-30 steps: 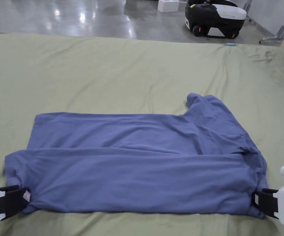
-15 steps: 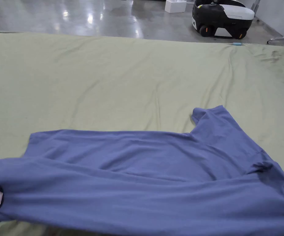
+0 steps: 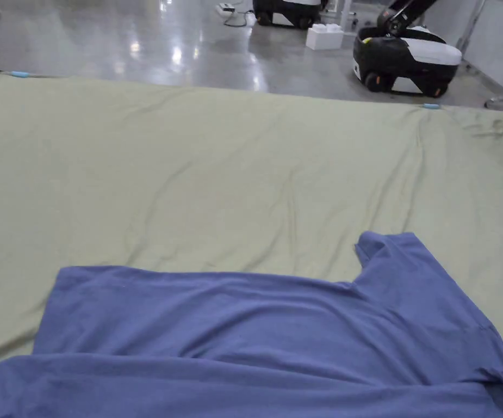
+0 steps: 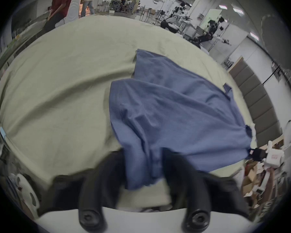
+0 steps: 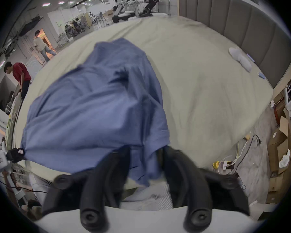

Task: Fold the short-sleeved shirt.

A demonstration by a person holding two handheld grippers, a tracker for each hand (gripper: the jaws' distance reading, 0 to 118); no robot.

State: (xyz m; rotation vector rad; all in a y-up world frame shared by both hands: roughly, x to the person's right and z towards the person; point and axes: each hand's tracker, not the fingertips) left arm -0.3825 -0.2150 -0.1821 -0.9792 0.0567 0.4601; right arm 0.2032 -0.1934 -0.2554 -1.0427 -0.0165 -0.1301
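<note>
Two tongs were gripping the blue short-sleeved shirt (image 3: 255,337) at opposite ends of its near edge. In the left gripper view, the left tongs (image 4: 144,166) had both black jaws pressed on a bunched corner of fabric, which hung down between them. In the right gripper view, the right tongs (image 5: 145,161) were likewise clamped on a gathered fold at the sleeve end. Each set of tongs also appeared far off in the other's view, at the shirt's opposite corner: right tongs (image 4: 257,154), left tongs (image 5: 15,154), each with a white body behind its black jaws.

Shirt lay on the bed (image 3: 217,163), which was covered by an olive-green sheet with shallow wrinkles. Far half of the shirt rested flat on the sheet; near half was lifted and doubled back over it, forming a long horizontal fold across the head view. One sleeve (image 3: 391,256) pointed away toward the far side, on the right.

Background: glossy grey floor (image 3: 136,43) beyond the bed, a black-and-white wheeled machine (image 3: 408,60), a padded grey headboard (image 5: 242,21), two people standing (image 4: 60,6) at a distance.
</note>
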